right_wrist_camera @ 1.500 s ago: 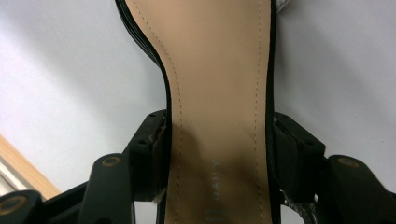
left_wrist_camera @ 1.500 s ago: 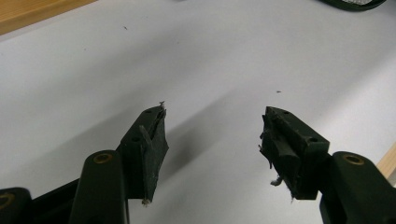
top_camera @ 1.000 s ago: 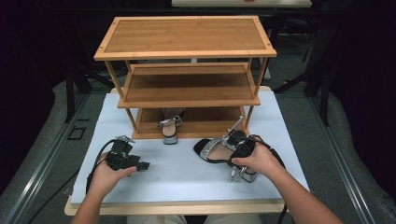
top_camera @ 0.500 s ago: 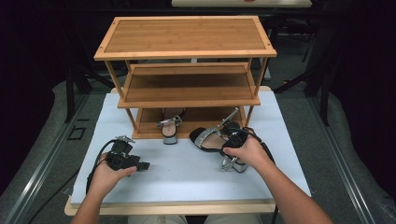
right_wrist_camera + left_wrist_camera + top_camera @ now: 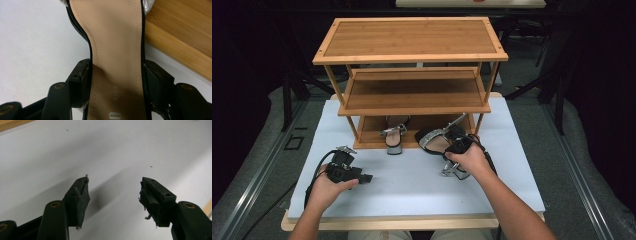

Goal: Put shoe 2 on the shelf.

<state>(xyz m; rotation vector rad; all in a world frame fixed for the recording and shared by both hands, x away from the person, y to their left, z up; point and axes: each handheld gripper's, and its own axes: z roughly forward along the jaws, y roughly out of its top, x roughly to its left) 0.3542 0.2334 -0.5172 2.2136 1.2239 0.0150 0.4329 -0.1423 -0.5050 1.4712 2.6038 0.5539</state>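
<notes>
My left tongs [image 5: 362, 177] sit low over the white tabletop [image 5: 412, 175] at its near-left, well apart from the rack, jaws spread wide and released with nothing between them; in the left gripper view [image 5: 113, 192] there's just bare white surface under the pads, plus a sliver of wood edge at top left. Moving right: wooden shoe rack [image 5: 412, 55] stands at the far-middle of the tabletop, three levels, top and middle shelves bare. First sandal [image 5: 394, 135] sits on the bottom shelf, left of centre, silver block heel hanging out over the front edge toward me. Just right of it, second sandal [image 5: 437, 141], black sole, tan insole, silver straps, toe end at the bottom shelf's front edge, heel end out over the tabletop toward me. My right tongs [image 5: 452, 146] are clenched on that second sandal across its narrow waist: in the right gripper view [image 5: 116, 75] both pads press the black sole edges from either side, tan insole [image 5: 117, 50] running straight up between them, wooden shelf edge at right. Silver heel [image 5: 455, 171] shows below my right hand [image 5: 469, 159]; can't tell if it touches the tabletop.
</notes>
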